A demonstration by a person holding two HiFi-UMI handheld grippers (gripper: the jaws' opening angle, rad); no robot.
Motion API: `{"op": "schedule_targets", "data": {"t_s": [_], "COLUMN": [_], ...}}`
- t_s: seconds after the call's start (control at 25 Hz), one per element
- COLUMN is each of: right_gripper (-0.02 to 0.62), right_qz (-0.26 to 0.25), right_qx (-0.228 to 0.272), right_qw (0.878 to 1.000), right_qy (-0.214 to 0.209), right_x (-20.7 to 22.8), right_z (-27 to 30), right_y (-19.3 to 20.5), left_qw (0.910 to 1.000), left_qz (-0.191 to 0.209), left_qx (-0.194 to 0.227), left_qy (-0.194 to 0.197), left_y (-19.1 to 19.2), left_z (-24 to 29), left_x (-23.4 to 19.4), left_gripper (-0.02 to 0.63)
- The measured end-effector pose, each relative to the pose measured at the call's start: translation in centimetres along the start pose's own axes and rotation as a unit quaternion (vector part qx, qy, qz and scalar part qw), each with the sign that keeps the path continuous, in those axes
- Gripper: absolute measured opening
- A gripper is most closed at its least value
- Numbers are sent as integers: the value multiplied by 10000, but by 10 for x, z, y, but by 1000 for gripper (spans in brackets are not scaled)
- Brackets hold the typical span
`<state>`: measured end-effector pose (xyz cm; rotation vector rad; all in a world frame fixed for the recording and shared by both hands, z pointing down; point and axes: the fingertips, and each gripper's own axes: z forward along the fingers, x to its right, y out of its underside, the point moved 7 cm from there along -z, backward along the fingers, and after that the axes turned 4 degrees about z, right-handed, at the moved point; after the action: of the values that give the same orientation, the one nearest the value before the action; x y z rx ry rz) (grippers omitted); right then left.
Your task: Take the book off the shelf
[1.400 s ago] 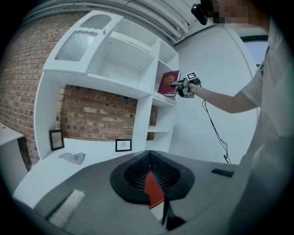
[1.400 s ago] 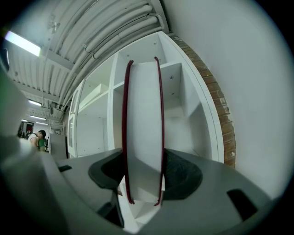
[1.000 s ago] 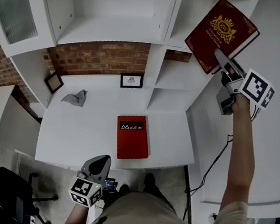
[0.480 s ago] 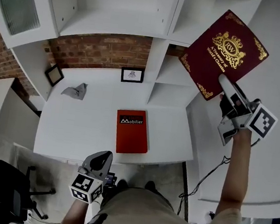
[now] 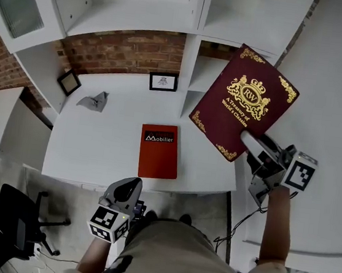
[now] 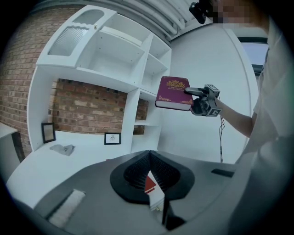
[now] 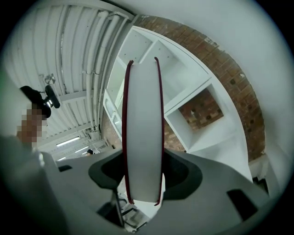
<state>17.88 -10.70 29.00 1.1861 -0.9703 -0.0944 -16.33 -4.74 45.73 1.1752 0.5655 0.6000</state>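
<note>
Grips the maroon book in the right gripper, jaws spread wide to the thickness of the page block and pressed on both covers near one lower corner. Holds it clear of the shelf unit, in open air ahead of that gripper, front cover tilted up, far edge crossing the shelf's upright divider in the head view. Leaves free room beneath, over the white desk. Holds the left gripper low off the desk's near edge, jaws closed together on nothing, well apart from the maroon book. Shows a red book lying flat just ahead of the left gripper, inside the desk's front edge.
</note>
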Motion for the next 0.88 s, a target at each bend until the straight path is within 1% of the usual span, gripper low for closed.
{"op": "schedule_targets", "data": {"t_s": [0.2, 0.36, 0.48, 0.68, 0.88], "right_gripper": [212, 212, 211, 212, 212], "right_qz": [552, 1077, 1307, 1948, 2312], "right_qx": [-377, -654, -889, -1181, -1480], "right_qw": [9976, 9916, 9872, 9728, 9606], "right_qy": [-182, -299, -218, -422, -433], "right_x": [29, 56, 81, 104, 131], "right_z": [-16, -20, -28, -29, -29], "right_y": [37, 61, 80, 109, 135], "left_qw": [9997, 9995, 9994, 9986, 9980], "left_qz": [-91, -77, -59, -108, -140], "left_qx": [-221, -292, -331, -454, -504], "left_qy": [17, -39, -127, -239, -342], "left_y": [1, -4, -1, 0, 1], "left_z": [9, 21, 25, 30, 32], "left_x": [31, 49, 61, 77, 90], "left_gripper": [2, 2, 2, 2, 2]}}
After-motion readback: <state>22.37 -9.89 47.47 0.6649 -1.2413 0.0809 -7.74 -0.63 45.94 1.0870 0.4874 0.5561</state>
